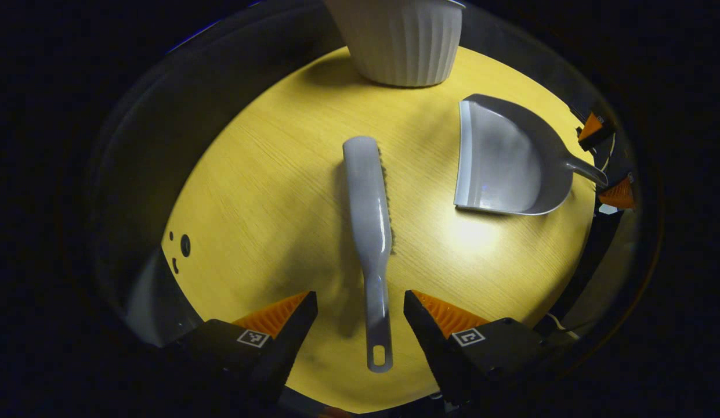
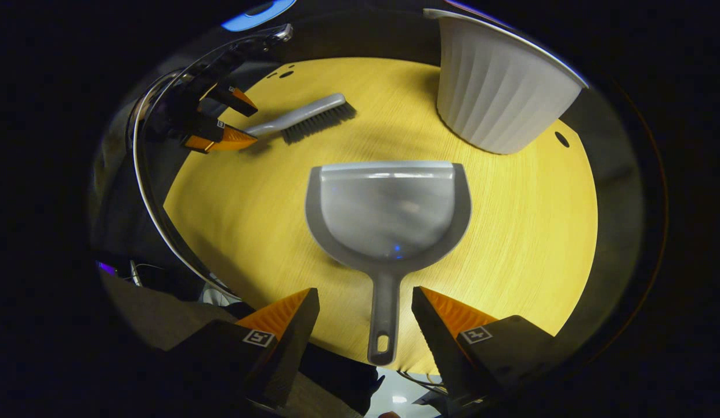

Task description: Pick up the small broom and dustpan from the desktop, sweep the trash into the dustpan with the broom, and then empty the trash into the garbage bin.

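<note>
I have the left gripper (image 1: 360, 302) spread around the broom (image 1: 368, 203) handle, and the right gripper (image 2: 365, 299) spread around the dustpan (image 2: 389, 215) handle. Both tools lie flat on the bench (image 1: 267, 191) near the bin (image 1: 401, 40). No trash visible, so picking up or setting down both fit.

A staged recording booth: a pale wood-grain desktop (image 1: 267, 191) lit from above, dark surroundings, loose cables (image 2: 140, 270) at its edge.

A round desk (image 1: 267, 191) with a pale yellow wood-grain top sits in a dark booth. A bright patch of light glares on its surface; the surroundings fall into shadow.
</note>
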Available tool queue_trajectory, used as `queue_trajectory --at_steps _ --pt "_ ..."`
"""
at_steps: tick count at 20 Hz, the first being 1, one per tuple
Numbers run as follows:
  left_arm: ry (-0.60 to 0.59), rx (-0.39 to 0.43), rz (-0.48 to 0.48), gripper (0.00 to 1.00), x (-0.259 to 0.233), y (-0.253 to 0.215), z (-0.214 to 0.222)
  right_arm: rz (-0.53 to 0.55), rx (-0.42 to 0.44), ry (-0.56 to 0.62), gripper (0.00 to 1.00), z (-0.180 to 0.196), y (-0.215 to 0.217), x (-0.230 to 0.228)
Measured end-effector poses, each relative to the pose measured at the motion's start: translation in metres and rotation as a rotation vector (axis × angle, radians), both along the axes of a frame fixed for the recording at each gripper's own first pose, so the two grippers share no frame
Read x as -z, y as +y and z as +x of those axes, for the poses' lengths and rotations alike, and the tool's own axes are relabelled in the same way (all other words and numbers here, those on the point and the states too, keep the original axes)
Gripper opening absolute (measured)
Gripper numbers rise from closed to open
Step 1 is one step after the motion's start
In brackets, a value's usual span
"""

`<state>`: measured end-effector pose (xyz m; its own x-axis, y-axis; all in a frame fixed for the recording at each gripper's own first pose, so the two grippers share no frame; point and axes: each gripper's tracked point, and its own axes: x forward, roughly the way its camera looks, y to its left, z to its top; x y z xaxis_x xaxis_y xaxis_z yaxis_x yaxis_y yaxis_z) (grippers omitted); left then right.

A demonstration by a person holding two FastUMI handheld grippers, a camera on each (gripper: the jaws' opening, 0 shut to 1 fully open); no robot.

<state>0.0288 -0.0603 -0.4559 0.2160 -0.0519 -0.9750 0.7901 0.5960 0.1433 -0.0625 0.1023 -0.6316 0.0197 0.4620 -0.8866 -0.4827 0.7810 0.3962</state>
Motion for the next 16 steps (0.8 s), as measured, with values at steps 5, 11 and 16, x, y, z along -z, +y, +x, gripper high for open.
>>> queue_trajectory --at_steps 5,11,16 --pt "-0.169 -0.018 -0.134 0.98 -0.063 -0.017 -0.002 0.111 0.101 -0.091 0.99 0.026 -0.004 -0.065" --pt "-0.440 -0.160 -0.391 0.97 -0.145 -0.045 0.002 0.174 0.275 -0.300 0.99 0.072 -0.026 -0.134" --pt "-0.634 -0.225 -0.589 0.96 -0.211 -0.057 -0.011 0.127 0.356 -0.499 0.99 0.093 -0.040 -0.166"
